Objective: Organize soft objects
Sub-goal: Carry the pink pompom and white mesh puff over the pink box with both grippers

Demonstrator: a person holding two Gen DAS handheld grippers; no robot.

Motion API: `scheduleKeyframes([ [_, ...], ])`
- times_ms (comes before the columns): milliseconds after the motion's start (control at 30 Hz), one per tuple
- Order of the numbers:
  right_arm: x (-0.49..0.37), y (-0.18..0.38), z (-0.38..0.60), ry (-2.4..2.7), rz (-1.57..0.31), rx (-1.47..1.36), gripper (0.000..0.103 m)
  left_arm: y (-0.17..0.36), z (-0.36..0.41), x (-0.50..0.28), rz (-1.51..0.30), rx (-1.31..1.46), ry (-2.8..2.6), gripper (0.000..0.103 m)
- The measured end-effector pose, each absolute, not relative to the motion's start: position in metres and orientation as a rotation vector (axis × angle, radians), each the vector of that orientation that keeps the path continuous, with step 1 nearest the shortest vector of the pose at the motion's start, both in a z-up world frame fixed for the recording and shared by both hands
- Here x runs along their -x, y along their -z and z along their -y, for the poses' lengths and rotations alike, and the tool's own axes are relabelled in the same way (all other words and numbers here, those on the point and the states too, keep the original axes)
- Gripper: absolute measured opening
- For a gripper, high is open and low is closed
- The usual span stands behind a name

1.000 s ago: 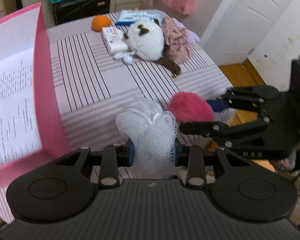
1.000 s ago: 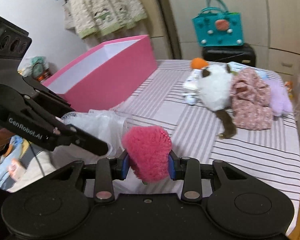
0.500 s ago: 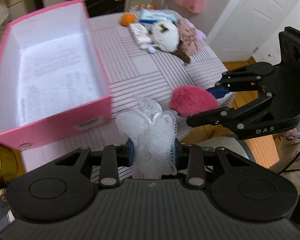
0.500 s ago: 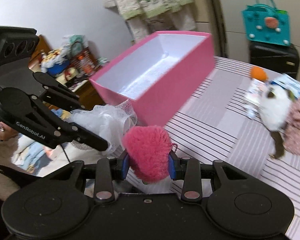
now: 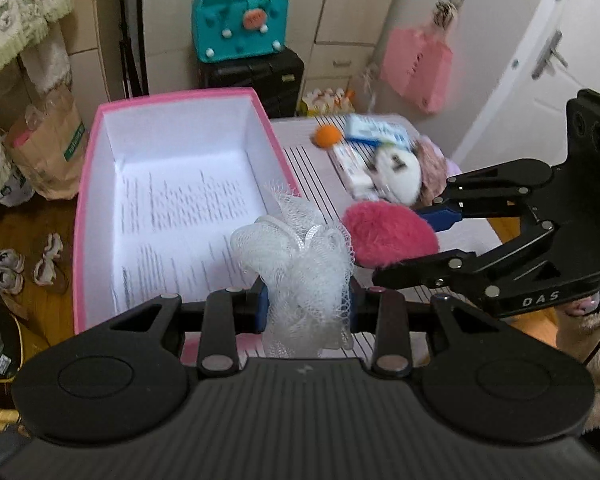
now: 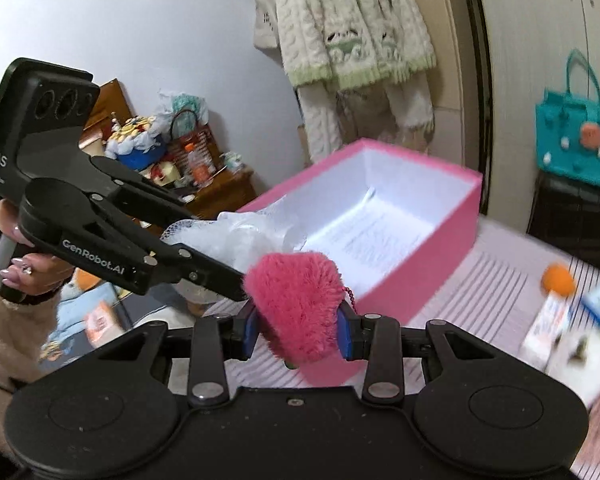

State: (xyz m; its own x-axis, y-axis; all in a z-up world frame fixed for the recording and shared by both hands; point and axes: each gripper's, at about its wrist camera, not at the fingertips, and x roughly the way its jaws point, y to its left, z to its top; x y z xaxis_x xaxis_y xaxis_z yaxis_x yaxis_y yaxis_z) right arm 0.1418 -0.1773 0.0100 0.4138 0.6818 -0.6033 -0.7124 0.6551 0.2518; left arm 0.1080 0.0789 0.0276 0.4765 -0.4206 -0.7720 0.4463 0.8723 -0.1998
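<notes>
Mesh pouf squashed in left hand-held gripper, pink fluffy ball clamped in right hand-held gripper; both light, springy; grip mid-bulk.

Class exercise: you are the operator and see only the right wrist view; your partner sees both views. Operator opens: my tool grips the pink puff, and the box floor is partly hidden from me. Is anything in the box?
Observer: No. From the left wrist view the pink box holds only a printed paper lining on its floor.
Operator: How is the other tool holding the white mesh?
Observer: The left tool is shut on the white mesh sponge, pinching it near the bottom, with the frills bulging above the pads.
Operator: Is there anything behind the bed I can't see?
Observer: A white door with a lever handle stands at the right, beside a hanging pink bag.
</notes>
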Motion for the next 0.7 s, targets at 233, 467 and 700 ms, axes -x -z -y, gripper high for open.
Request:
scheduleKeyframes([
  [233, -0.207, -0.013, 0.147, -0.851, -0.662, 0.122, 0.043, -0.023, -0.094, -0.17, -0.896, -0.018, 0.453, 0.033],
  [467, -0.269, 0.006, 0.111, -0.832, -0.683, 0.333, 0.043, 0.003, -0.102, -0.243, -0.967, -0.051, 0.382, 0.033],
  [700, -0.301, 0.03, 0.089, -0.83, -0.727, 0.55, 0.044, 0.03, -0.104, -0.305, -1.06, -0.071, 0.324, 0.035],
])
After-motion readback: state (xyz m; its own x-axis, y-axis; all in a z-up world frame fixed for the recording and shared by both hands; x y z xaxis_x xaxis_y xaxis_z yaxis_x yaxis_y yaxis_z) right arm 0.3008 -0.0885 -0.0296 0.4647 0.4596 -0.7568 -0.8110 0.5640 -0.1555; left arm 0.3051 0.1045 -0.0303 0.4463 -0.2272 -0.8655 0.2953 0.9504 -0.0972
